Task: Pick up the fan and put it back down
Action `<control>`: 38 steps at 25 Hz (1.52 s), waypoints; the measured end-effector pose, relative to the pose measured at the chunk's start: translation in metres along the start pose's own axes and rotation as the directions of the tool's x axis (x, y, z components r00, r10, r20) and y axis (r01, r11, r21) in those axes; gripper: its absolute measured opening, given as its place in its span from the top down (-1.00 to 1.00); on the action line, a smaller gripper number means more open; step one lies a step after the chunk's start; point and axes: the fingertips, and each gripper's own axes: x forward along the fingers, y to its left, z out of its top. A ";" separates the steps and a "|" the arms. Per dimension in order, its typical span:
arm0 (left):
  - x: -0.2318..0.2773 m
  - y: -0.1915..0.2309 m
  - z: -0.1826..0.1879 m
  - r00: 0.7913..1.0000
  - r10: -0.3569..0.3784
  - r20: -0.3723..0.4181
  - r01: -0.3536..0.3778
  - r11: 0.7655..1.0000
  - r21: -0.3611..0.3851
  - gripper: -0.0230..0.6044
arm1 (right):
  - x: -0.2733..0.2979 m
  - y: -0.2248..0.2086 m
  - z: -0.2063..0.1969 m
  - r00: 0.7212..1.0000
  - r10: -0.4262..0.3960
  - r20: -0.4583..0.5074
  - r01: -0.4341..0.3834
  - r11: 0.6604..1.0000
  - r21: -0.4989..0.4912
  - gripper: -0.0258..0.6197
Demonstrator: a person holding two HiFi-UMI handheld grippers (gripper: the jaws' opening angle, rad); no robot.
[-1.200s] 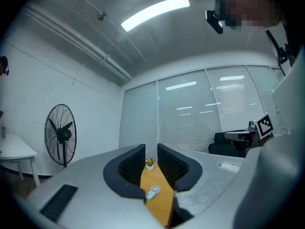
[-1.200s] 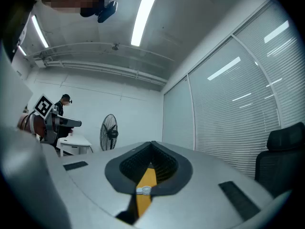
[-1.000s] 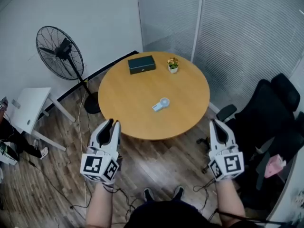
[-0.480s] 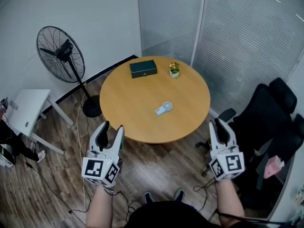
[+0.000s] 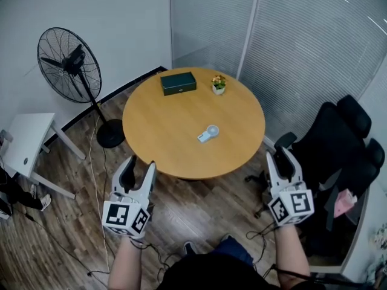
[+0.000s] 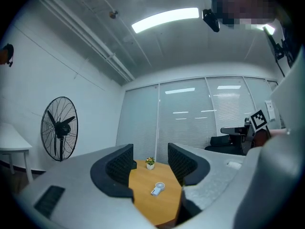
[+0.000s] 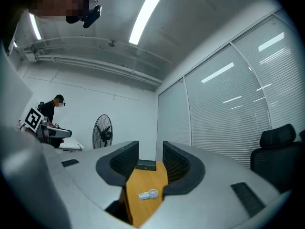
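Having just opened, both hand-held grippers (image 5: 140,164) (image 5: 277,155) stand empty; right gripper view reveals a distant bystander (image 7: 56,105)

dark box (image 5: 178,83), flowerpot (image 5: 218,84), black chair (image 5: 340,139)

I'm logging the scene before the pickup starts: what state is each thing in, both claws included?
Handheld fan: lying flat on the round table, untouched.
Left claw: open, jaws have just been opening, nothing between them.
Right claw: open, jaws have just been opening, nothing between them.
Dark box: lid closed.
Potted plant: upright.
Pedestal fan: standing upright, blades look still.
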 end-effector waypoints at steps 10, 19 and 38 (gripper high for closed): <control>0.043 0.030 -0.034 0.998 0.023 -0.057 -0.025 0.999 -0.032 0.24 | 0.053 -0.012 -0.039 0.997 0.013 -0.070 -0.011 1.000 0.020 0.41; 0.120 0.046 -0.026 0.992 0.089 -0.090 -0.088 0.996 0.012 0.24 | 0.143 -0.054 -0.068 0.994 0.073 -0.077 -0.066 0.994 0.090 0.42; 0.257 0.012 -0.049 0.981 0.108 -0.164 -0.099 0.993 0.063 0.24 | 0.247 -0.143 -0.100 0.987 0.143 -0.077 -0.140 0.989 0.044 0.43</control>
